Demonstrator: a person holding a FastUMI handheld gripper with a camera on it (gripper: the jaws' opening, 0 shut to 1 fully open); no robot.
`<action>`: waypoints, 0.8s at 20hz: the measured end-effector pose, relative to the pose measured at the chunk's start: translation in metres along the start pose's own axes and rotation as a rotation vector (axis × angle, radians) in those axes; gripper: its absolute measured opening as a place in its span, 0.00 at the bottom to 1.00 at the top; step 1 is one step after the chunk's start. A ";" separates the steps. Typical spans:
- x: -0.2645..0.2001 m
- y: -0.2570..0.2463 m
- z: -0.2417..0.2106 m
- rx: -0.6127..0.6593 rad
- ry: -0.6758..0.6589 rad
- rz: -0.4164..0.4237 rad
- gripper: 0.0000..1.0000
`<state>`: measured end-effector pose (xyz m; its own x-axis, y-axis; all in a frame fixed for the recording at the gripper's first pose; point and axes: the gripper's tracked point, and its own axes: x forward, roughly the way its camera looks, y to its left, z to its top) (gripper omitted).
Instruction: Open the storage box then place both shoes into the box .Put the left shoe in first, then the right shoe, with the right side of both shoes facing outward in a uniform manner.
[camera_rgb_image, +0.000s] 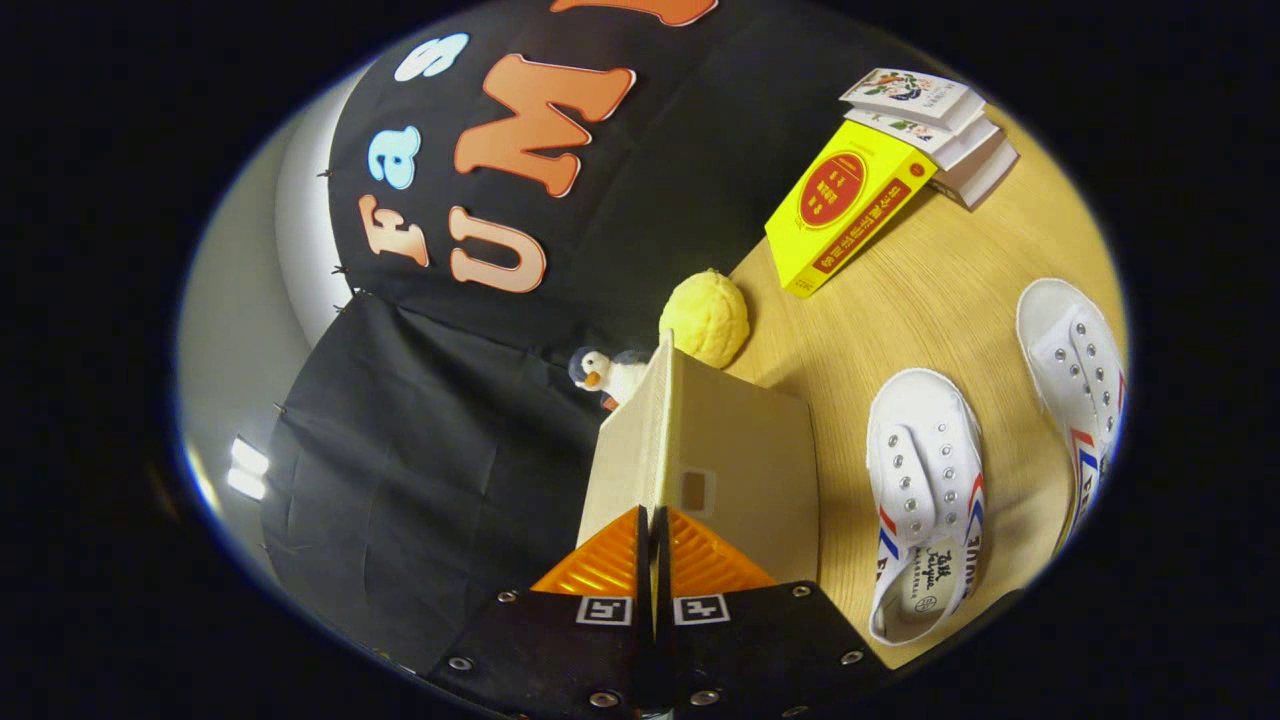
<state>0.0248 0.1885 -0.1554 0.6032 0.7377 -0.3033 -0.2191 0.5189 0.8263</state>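
My gripper (652, 515) is shut on the thin edge of the beige storage box lid (632, 445), both fingers pressing on it. The lid stands edge-on between the fingers and runs away from them. The box body (750, 460), with a small brown tab, lies just to the right of the fingers on the wooden table (900, 310). Two white canvas shoes with red and blue stripes lie beyond the box to the right: the nearer one (925, 500) beside the box, the other (1080, 385) farther out. Both lie apart from the box.
A yellow round plush (705, 318) and a small penguin toy (605, 375) sit just past the box's far end. Farther along the table a yellow book (845, 205) leans against a stack of white books (935, 125). The black cloth wall hangs left.
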 end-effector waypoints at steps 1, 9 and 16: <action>-0.002 0.013 0.002 -0.014 -0.004 0.014 0.01; 0.005 0.108 0.016 -0.126 -0.041 0.082 0.02; 0.047 0.189 -0.013 -0.190 -0.032 0.162 0.02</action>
<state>0.0017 0.3269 -0.0196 0.5718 0.8054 -0.1562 -0.4533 0.4689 0.7581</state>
